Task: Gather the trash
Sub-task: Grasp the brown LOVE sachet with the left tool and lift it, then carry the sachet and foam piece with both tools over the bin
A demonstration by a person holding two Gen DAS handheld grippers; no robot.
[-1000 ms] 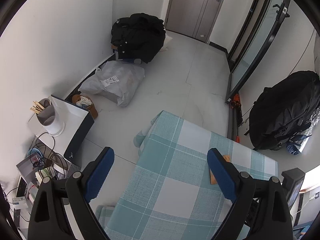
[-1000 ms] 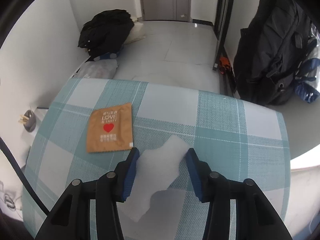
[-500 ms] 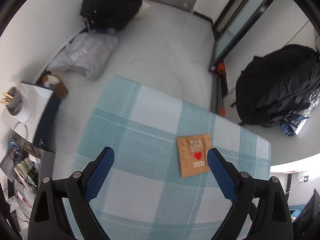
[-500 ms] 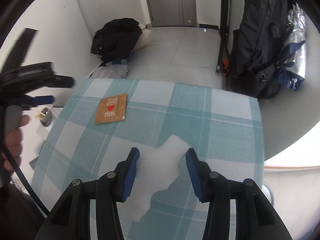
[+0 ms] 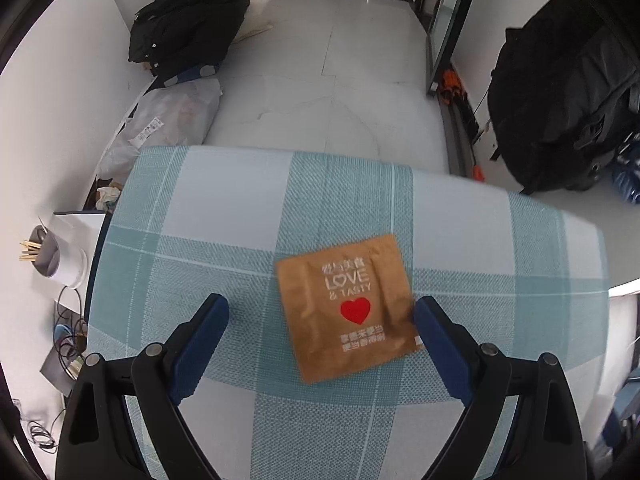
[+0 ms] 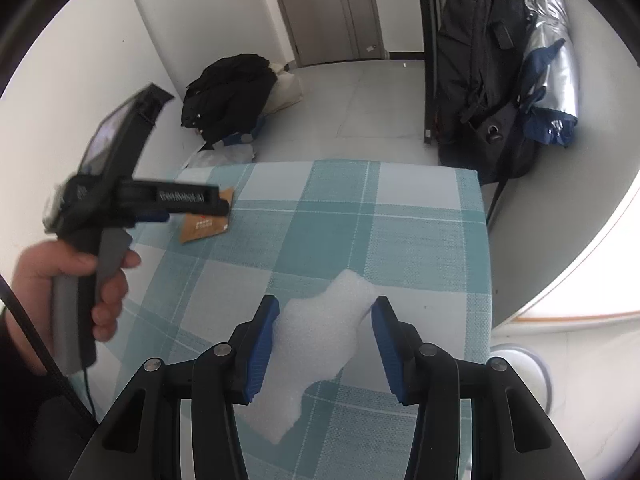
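Note:
A flat brown "Love & Tasty" wrapper (image 5: 350, 306) lies on the checked teal tablecloth (image 5: 224, 208). My left gripper (image 5: 322, 320) is open and hovers just above it, fingers either side. In the right wrist view the left gripper (image 6: 188, 204) partly covers the wrapper (image 6: 202, 228). A white foam scrap (image 6: 320, 336) lies on the cloth between the blue pads of my right gripper (image 6: 325, 320). The pads stand at the foam's edges; squeezing cannot be told.
The table's far edge (image 5: 304, 154) drops to a grey floor. A black jacket (image 5: 188, 20) and plastic bag (image 5: 168, 128) lie by the left wall. A black backpack (image 5: 560, 92) stands at right. A white cup (image 5: 52, 256) with sticks sits at left.
My left gripper swung from the table's left side over to the brown wrapper and came down close to it. My right gripper stayed around the foam while its view drew back.

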